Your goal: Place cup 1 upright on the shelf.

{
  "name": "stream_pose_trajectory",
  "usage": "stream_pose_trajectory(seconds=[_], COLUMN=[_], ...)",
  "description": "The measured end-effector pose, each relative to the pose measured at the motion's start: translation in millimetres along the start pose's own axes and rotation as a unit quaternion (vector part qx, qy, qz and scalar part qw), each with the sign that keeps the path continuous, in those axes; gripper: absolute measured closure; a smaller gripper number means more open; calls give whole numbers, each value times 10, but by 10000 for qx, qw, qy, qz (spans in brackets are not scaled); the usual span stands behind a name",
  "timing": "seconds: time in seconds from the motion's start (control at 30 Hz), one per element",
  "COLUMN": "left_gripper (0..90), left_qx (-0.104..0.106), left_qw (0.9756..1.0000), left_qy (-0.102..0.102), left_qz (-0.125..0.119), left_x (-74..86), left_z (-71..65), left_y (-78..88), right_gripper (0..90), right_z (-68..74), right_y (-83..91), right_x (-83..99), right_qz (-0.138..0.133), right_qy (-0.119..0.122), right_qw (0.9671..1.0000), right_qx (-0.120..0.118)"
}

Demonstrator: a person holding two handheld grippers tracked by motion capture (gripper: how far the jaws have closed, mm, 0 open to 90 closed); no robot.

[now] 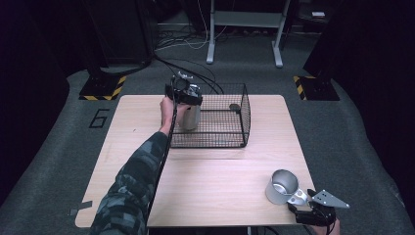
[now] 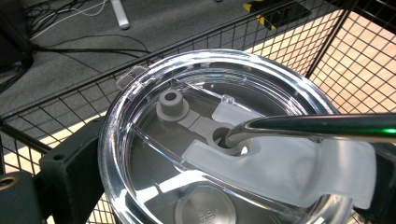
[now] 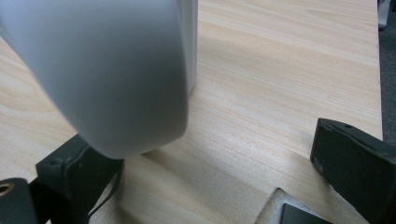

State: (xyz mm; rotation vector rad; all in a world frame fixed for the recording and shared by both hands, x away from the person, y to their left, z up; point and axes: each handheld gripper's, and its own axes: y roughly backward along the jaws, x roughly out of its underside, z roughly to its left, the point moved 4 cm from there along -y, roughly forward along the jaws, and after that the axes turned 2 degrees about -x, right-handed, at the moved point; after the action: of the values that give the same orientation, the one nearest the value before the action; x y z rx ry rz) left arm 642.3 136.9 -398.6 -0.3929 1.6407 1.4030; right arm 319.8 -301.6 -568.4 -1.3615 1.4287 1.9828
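Observation:
A steel tumbler (image 1: 191, 116) with a clear lid (image 2: 219, 140) and a metal straw (image 2: 317, 127) stands upright in the left part of a black wire basket (image 1: 242, 115). My left gripper (image 1: 183, 93) sits over it from above, its jaws on either side of the lid, shut on the tumbler. At the table's near right corner lies a metal mug (image 1: 281, 187) with a white handle (image 3: 116, 70). My right gripper (image 1: 313, 208) is just behind that handle, open. The handle sits close to one jaw, and the other jaw stands well apart.
A small dark round object (image 1: 235, 107) lies in the basket's far right part. The wooden table (image 1: 210, 181) stands on grey carpet. Cables, white desk legs (image 1: 211, 44) and two hazard-striped stand bases (image 1: 103, 88) lie beyond it.

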Motion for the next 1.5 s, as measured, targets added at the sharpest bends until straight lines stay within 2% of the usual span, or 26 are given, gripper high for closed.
stream_pose_trajectory(seconds=[0.17, 0.2, 0.27, 0.33, 0.47, 0.6, 0.73, 0.83, 0.93, 1.1, 1.17, 1.27, 1.5], left_gripper=[39, 39, 38, 38, 38, 37, 36, 35, 36, 34, 31, 0, 0], left_qx=[0, -18, -18, 32, 46, 50, 61, 80, 82, 128, 128, -6, 119], left_qw=[10000, 10000, 10000, 9998, 9998, 9998, 9995, 9994, 9996, 9994, 9996, 9999, 9998], left_qy=[0, 33, 33, 136, 181, 140, 185, 244, 165, 202, 176, 128, 77], left_qz=[0, 82, 82, 114, 65, 141, 244, 223, 220, 242, 197, 36, -134], left_x=[0, 71, 71, 114, 144, 166, 193, 210, 206, 207, 200, 148, 19], left_z=[0, 26, 26, 26, 54, 51, 61, 75, 68, 70, 80, 84, 97], left_y=[0, -49, -49, -73, -59, -36, -9, 2, 11, 28, 33, 103, 287], right_gripper=[22, 22, 22, 22, 22, 22, 22, 22, 22, 22, 22, 22, 26], right_z=[0, 0, -1, 1, 0, -1, -1, -1, -10, -11, -11, -11, -7], right_y=[0, 0, -1, 0, -1, -1, -1, -1, 2, 2, 3, 3, 5], right_x=[0, 0, -1, 0, -1, 0, 0, 0, 4, 4, 5, 6, 8], right_qz=[-5, -5, -3, -2, -6, -5, -4, -5, 36, 35, 33, 27, 25], right_qy=[3, 3, 4, -13, 6, 10, 10, 8, 78, 82, 83, 84, 54], right_qw=[10000, 10000, 10000, 10000, 10000, 10000, 10000, 10000, 10000, 10000, 10000, 10000, 10000], right_qx=[0, 0, -1, -1, -1, 1, 0, 2, 9, 14, 13, 13, 26])
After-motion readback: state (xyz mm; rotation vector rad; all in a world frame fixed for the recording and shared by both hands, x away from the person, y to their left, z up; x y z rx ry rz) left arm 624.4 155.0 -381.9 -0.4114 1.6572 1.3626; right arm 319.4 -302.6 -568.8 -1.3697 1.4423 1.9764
